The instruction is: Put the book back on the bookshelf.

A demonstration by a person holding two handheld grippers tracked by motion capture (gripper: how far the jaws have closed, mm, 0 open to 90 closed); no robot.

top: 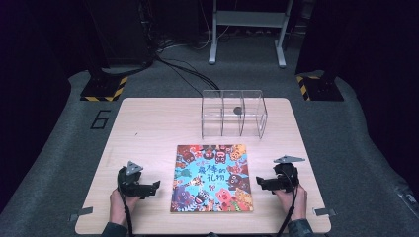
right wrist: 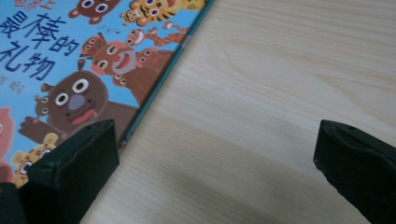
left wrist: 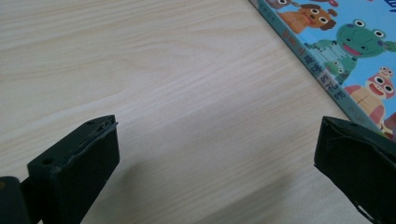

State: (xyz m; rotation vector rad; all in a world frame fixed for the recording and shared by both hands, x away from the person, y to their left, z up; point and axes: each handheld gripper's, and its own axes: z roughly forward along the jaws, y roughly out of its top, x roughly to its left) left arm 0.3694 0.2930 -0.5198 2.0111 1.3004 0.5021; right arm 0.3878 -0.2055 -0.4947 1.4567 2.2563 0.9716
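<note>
We saw the picture book (top: 212, 178) lying flat, cover up, on the near half of the wooden table (top: 148, 128), roughly centred between the two hands. Its cover was bright blue and crowded with cartoon animals around a title in blue characters.

The left gripper (top: 150, 187) sat on the table just left of the book — near its left edge but not touching it. In the left gripper view its black jaws stood wide apart with bare wood between them, and the book's spine edge (left wrist: 327, 70) ran diagonally across the upper right corner, close to the right-hand jaw. Nothing lay between the jaws.

The right gripper (top: 262, 183) mirrored it on the book's other side, held by a hand (top: 291, 200) coming in from the bottom edge. In the right gripper view its jaws were likewise spread wide and empty — the book's edge (right wrist: 154, 98) passed just above the left-hand jaw, with a brown bear on the cover beside it.

Farther back on the table stood a clear acrylic organiser (top: 233, 113) with three compartments, well apart from the book; a small dark object (top: 237, 110) showed in its middle section.
</note>
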